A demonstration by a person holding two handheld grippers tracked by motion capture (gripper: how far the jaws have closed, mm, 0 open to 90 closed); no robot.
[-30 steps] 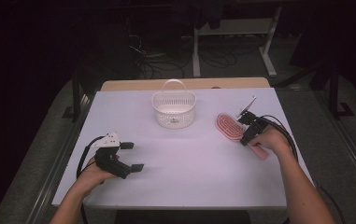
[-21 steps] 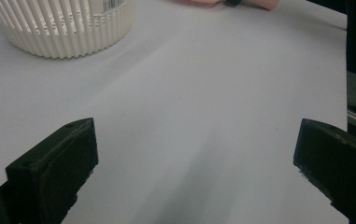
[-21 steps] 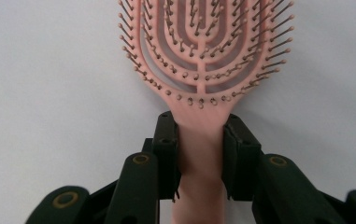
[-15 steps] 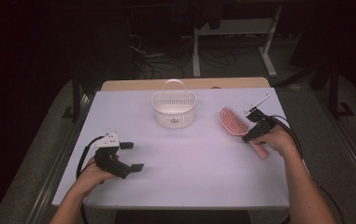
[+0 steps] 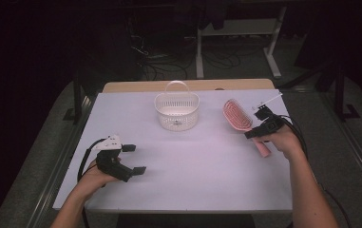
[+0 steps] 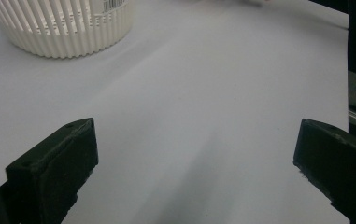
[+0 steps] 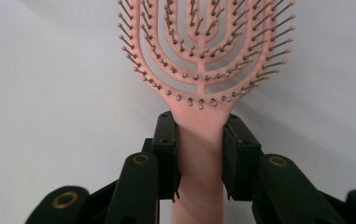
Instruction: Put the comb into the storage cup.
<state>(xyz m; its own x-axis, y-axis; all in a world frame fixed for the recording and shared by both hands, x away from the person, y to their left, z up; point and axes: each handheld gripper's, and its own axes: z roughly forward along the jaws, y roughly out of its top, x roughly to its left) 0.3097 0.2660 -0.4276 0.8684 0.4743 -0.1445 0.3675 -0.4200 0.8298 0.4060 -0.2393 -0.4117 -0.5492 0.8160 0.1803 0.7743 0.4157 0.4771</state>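
Nearest to the person, the left tongs (image 5: 136, 158) are resting low on the white table (image 5: 202, 180) with their jaws standing wide and nothing between them, the blocky black pads (image 6: 56, 175) looking matte and squared off in the left gripper view. Further out on the other side, the right tongs (image 5: 260, 124) are clamping the pink hairbrush (image 5: 238, 114) on its handle just below the head, with the head tilting up and away toward the far edge of the table. Seen in the right gripper view, the hairbrush (image 7: 203, 93) is showing a smooth, rounded plastic handle and an open, vented head of curved ribs set with thin ball-tipped bristles (the ribs look as if they would flex a little). It is probably handling as a light, fairly stiff thing whose glossy handle could slip or swivel in the grip, so the neck, where the pads are pressing now, seems the sensible place to hold. Farthest away, the round white basket (image 5: 176, 111) is sitting on the table, with slatted plastic walls and a thin hoop handle standing upright.
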